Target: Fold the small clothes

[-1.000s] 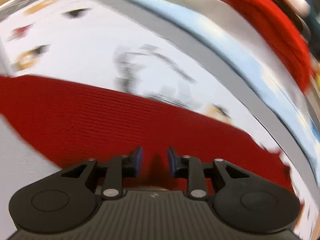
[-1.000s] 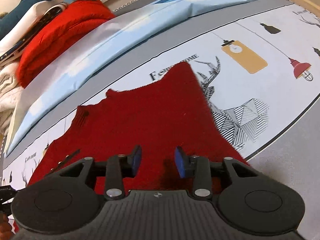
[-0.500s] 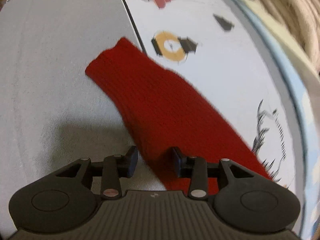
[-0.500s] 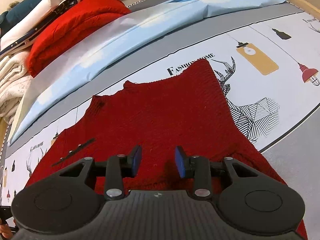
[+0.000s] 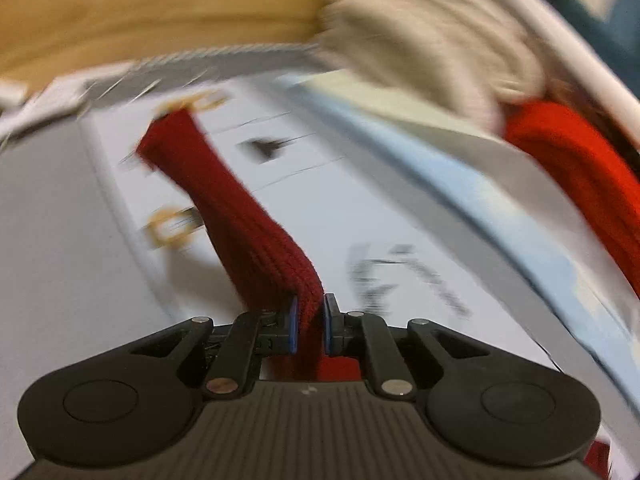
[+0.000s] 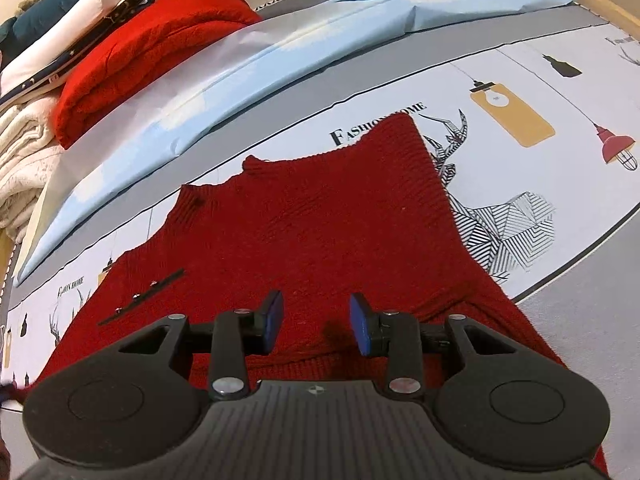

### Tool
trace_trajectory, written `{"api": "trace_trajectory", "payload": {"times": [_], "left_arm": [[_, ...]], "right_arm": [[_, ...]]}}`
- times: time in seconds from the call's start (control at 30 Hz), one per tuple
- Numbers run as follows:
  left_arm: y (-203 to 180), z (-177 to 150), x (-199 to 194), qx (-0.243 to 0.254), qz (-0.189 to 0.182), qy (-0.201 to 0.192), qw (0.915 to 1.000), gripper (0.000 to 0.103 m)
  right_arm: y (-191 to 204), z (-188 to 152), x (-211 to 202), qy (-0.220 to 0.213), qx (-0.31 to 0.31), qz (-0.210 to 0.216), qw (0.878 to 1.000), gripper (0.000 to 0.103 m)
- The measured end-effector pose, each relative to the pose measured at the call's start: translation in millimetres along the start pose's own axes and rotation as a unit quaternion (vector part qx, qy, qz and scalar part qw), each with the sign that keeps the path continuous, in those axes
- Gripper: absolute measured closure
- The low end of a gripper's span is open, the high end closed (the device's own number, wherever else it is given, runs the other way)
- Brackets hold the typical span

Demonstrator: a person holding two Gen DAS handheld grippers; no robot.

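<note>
My left gripper (image 5: 308, 322) is closing on the dark red knitted sweater's sleeve (image 5: 256, 232), my right gripper (image 6: 316, 322) hangs parted over the dark red knitted sweater (image 6: 320, 224) beside the bedsheet (image 6: 520, 92) print "FASHION HOME".

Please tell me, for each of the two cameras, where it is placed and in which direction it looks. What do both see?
Left wrist: sits behind the left gripper, looking along a dark red sleeve; jaws closing, sleeve pinched between the pads.
Right wrist: sits behind the right gripper, looking down over the dark red sweater on the printed bedsheet; jaws apart, holding nothing.
Shared: that garment, the bedsheet, the bright red folded knit.
</note>
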State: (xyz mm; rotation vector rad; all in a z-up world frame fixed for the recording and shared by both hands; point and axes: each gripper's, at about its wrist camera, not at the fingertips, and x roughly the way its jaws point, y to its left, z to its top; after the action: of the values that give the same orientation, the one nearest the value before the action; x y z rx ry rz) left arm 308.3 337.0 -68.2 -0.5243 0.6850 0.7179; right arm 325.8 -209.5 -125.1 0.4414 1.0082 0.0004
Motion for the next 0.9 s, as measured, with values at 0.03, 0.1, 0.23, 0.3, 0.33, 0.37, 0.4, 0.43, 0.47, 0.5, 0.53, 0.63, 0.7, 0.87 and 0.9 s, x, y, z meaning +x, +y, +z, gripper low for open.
{"api": "trace_trajectory", "payload": {"times": [0.03, 0.1, 0.23, 0.3, 0.33, 0.37, 0.4, 0.43, 0.47, 0.5, 0.53, 0.63, 0.7, 0.87, 0.9], "left_arm": [[-20.3, -6.1, -6.7, 0.024, -0.022, -0.009, 0.9994, 0.092], [-56.7, -19.5, -20.5, 0.055, -0.075, -0.017, 0.9955, 0.092], [-139.8, -63.4, -65.5, 0.133, -0.210, -0.033, 0.9682, 0.093], [-177.5, -94.9, -91.8, 0.167, -0.290, -0.026, 0.9420, 0.092], [-192.1, -110.4, -100.8, 0.180, -0.322, -0.014, 0.9296, 0.091], [-207.0, -126.8, -106.9, 0.195, -0.356, 0.011, 0.9139, 0.091], [-220.4, -142.3, -109.1, 0.215, -0.388, 0.044, 0.8949, 0.089], [-233.0, -157.9, -108.1, 0.242, -0.417, 0.089, 0.8714, 0.086], [-241.3, -170.5, -106.2, 0.265, -0.435, 0.126, 0.8515, 0.086], [-244.7, -177.1, -105.7, 0.278, -0.441, 0.141, 0.8420, 0.086], [-245.5, -178.2, -104.4, 0.286, -0.442, 0.146, 0.8378, 0.083], [-234.9, -157.6, -89.0, 0.266, -0.411, 0.139, 0.8610, 0.074], [-219.7, -139.6, -70.1, 0.240, -0.348, 0.129, 0.8969, 0.074], [-181.6, -101.3, -26.9, 0.181, -0.167, 0.100, 0.9641, 0.074], [-172.1, -93.8, -18.5, 0.156, -0.149, 0.105, 0.9708, 0.074]], "right_arm": [[-2.4, -0.2, 0.4, 0.001, 0.000, -0.001, 1.000, 0.065], [-7.9, -0.1, 1.9, 0.007, 0.002, -0.003, 1.000, 0.065], [-14.8, 0.9, 0.4, 0.009, 0.007, 0.000, 1.000, 0.065], [-16.2, 2.2, -0.8, 0.007, 0.005, 0.004, 1.000, 0.065], [-17.2, 3.0, -1.0, 0.006, 0.005, 0.005, 1.000, 0.065], [-18.9, 3.7, -0.4, 0.007, 0.007, 0.006, 1.000, 0.065], [-20.5, 4.0, 0.3, 0.009, 0.010, 0.008, 1.000, 0.065], [-22.9, 4.3, 1.5, 0.011, 0.015, 0.010, 1.000, 0.065], [-24.9, 4.6, 2.5, 0.013, 0.020, 0.012, 1.000, 0.065], [-28.1, 4.7, 3.7, 0.016, 0.028, 0.016, 0.999, 0.065], [-31.0, 4.9, 4.7, 0.018, 0.035, 0.019, 0.999, 0.064], [-40.2, 5.4, 8.3, 0.022, 0.059, 0.026, 0.998, 0.060], [-48.3, 6.5, 11.6, 0.026, 0.084, 0.033, 0.996, 0.057], [-61.7, 5.3, 26.6, 0.032, 0.135, 0.041, 0.989, 0.057], [-63.0, 5.3, 30.0, 0.030, 0.142, 0.042, 0.988, 0.057]]}}
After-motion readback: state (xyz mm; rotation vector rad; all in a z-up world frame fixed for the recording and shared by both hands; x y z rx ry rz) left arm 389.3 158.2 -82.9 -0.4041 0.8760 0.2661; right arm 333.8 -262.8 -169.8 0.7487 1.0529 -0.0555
